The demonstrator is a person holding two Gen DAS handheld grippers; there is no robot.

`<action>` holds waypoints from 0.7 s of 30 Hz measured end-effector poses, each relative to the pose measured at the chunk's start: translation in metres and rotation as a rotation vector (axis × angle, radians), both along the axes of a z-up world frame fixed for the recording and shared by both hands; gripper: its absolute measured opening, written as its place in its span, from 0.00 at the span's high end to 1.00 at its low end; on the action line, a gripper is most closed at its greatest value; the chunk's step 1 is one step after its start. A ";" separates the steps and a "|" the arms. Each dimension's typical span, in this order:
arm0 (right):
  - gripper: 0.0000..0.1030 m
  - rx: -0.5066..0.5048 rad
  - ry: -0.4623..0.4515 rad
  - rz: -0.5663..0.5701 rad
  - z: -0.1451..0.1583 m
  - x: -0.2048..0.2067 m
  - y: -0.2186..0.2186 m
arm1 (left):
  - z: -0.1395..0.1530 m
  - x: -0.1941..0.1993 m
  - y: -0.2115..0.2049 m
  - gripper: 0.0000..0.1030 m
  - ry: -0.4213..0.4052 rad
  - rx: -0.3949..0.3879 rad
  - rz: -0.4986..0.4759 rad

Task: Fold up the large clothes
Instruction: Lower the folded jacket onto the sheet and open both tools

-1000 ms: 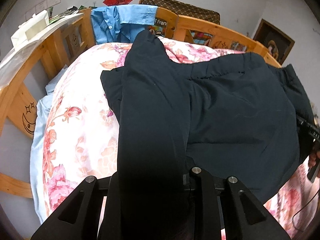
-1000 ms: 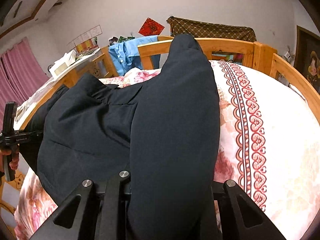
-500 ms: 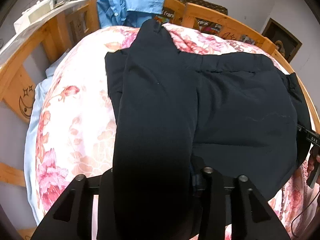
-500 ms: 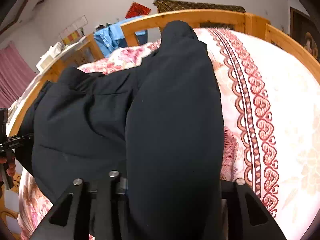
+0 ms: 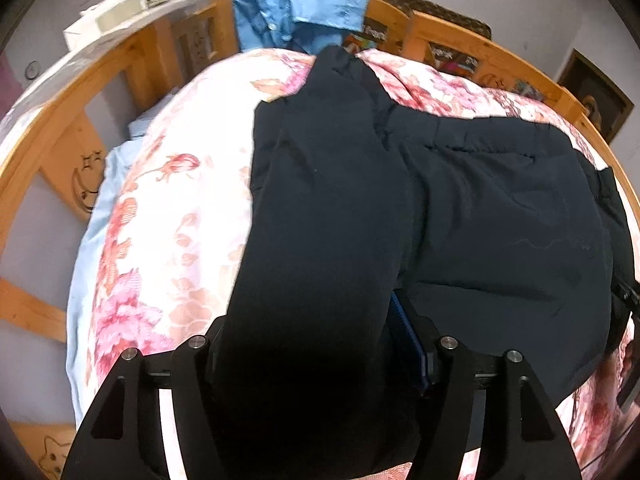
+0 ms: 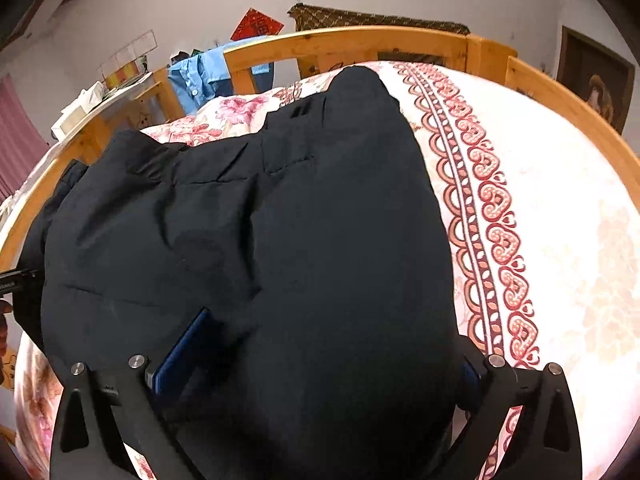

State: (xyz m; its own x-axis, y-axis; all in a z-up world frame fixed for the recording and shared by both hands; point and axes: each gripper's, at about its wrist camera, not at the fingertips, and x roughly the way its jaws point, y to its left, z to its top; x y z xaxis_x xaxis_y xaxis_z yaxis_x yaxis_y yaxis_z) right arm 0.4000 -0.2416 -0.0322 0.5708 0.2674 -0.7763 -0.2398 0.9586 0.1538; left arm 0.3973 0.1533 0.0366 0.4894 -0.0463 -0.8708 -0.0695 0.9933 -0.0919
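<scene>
Dark navy trousers (image 5: 480, 208) lie spread on a floral quilt (image 5: 168, 208) on a bed. One trouser leg runs from the far waistband end back into my left gripper (image 5: 316, 364), whose fingers stand a little apart with the cloth lying between them. In the right wrist view the other leg (image 6: 344, 240) runs back into my right gripper (image 6: 308, 376), whose fingers are spread wide, blue pad (image 6: 184, 348) showing, cloth draped loosely over them. The fingertips are hidden under cloth in both views.
A wooden bed rail (image 5: 72, 92) curves around the bed (image 6: 400, 36). A light blue shirt (image 5: 296, 16) hangs over the far rail. A white box (image 5: 108, 12) sits on a shelf at left. The quilt has a red patterned border (image 6: 488, 216) at right.
Both grippers have dropped toward the bed and laid the trouser legs down. Both pairs of fingers have spread apart, the right widely, loosening their hold on the cloth.
</scene>
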 end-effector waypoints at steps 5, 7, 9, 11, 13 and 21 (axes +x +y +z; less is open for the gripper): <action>0.00 0.004 -0.032 -0.035 0.007 -0.011 -0.006 | 0.019 -0.022 0.002 0.35 -0.092 0.036 0.058; 0.00 0.024 -0.045 -0.057 0.011 -0.017 -0.009 | 0.026 -0.029 0.003 0.34 -0.117 0.030 0.070; 0.00 0.039 -0.060 -0.073 0.016 -0.023 -0.010 | 0.033 -0.038 0.002 0.28 -0.147 0.020 0.077; 0.00 0.050 -0.076 -0.080 0.021 -0.029 -0.010 | 0.041 -0.046 -0.002 0.27 -0.179 0.018 0.076; 0.00 0.057 -0.094 -0.082 0.025 -0.036 -0.008 | 0.047 -0.055 -0.010 0.27 -0.219 0.026 0.062; 0.00 0.069 -0.183 -0.062 0.046 -0.068 0.006 | 0.063 -0.081 -0.056 0.16 -0.297 0.035 -0.037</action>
State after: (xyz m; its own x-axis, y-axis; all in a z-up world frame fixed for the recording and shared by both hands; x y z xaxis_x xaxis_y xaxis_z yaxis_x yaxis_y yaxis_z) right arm 0.3321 -0.2354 0.0134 0.7179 0.2764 -0.6390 -0.2107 0.9610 0.1790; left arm 0.3166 0.0974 0.0996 0.7215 -0.0407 -0.6912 -0.0088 0.9976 -0.0680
